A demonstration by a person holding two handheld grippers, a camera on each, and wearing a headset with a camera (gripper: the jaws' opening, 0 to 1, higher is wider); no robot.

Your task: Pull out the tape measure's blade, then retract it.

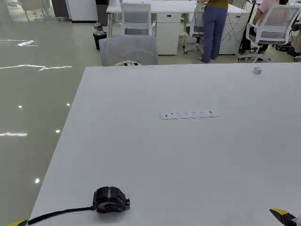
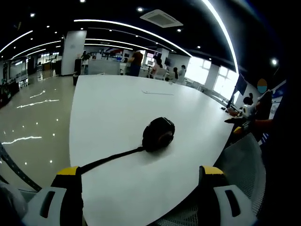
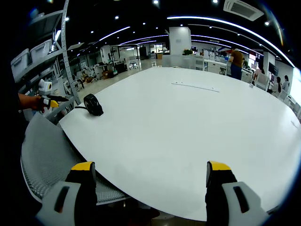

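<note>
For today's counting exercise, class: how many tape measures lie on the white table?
1. The tape measure lies at the near left of the table, its black strap trailing toward the edge. Nothing there could hide another.

The table (image 1: 141, 155) held one tape measure (image 1: 110, 199) at seven o'clock, one power strip (image 1: 189, 114) centrally, and one small, possibly crumpled, object (image 1: 257, 70) at two o'clock.
</note>
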